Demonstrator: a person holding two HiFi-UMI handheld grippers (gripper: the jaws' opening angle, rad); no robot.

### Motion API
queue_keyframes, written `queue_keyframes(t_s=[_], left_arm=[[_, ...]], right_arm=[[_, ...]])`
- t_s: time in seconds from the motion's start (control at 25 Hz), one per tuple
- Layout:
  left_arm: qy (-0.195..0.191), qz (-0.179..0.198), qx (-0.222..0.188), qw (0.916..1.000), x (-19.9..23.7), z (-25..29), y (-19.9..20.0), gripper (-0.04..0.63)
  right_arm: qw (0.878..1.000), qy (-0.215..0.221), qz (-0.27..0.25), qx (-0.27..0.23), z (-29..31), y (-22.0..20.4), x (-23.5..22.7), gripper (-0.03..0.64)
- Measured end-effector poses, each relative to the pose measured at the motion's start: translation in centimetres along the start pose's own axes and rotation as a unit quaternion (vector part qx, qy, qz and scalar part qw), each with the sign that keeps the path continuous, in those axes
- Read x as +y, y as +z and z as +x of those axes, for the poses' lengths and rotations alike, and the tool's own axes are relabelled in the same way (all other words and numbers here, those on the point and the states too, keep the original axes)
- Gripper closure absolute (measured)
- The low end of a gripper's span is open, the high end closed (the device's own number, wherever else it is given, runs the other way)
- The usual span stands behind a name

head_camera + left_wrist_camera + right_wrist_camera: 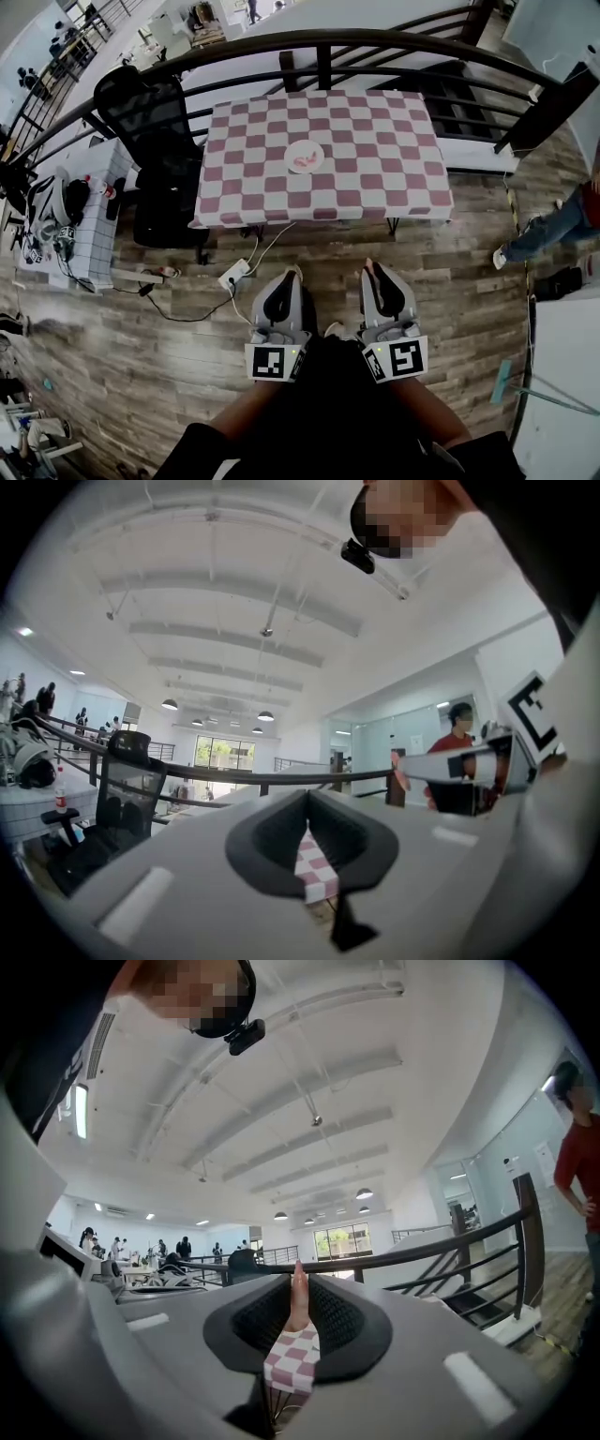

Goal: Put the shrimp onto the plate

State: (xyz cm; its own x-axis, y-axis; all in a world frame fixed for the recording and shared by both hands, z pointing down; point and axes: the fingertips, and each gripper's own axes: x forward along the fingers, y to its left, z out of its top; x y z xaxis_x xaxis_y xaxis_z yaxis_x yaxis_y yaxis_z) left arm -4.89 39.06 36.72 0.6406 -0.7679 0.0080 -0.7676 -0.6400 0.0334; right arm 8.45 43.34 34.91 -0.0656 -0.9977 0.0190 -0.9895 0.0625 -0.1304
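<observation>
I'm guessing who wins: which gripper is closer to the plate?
Left, slightly. The left gripper is nearly straight before the plate; the right gripper sits off to its right.

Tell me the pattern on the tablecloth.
The tablecloth is checked in dusty pink and white squares. It shows best in the head view.

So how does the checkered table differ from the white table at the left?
The checkered table wears a pink-and-white cloth; the white table has a pale top. The checkered table carries just a plate of something pink; the white table is crowded with gear. Both stand on the wooden floor.
</observation>
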Motion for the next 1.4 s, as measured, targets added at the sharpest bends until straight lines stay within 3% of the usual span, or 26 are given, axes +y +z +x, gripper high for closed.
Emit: queue_keyframes(t_s=[0.48, 0.88, 1.08, 1.4], left_arm=[[-0.022, -0.015, 0.01, 0.9996, 1.8, 6.6, -0.2, 0.588], [-0.04, -0.033, 0.01, 0.9986, 6.8, 14.7, 0.9, 0.588], [-0.065, -0.043, 0.007, 0.997, 9.2, 18.7, 1.5, 0.588], [-0.07, -0.053, 0.015, 0.9961, 14.8, 23.1, 1.3, 0.588]], right_arm=[[0.999, 0.002, -0.022, 0.037, 6.7, -1.1, -1.0, 0.56], [0.998, 0.015, -0.03, 0.057, 16.4, -1.2, -0.5, 0.558], [0.998, -0.008, -0.029, 0.062, 20.6, -0.7, -1.1, 0.558], [0.997, -0.019, -0.027, 0.068, 27.7, -0.8, -0.5, 0.558]])
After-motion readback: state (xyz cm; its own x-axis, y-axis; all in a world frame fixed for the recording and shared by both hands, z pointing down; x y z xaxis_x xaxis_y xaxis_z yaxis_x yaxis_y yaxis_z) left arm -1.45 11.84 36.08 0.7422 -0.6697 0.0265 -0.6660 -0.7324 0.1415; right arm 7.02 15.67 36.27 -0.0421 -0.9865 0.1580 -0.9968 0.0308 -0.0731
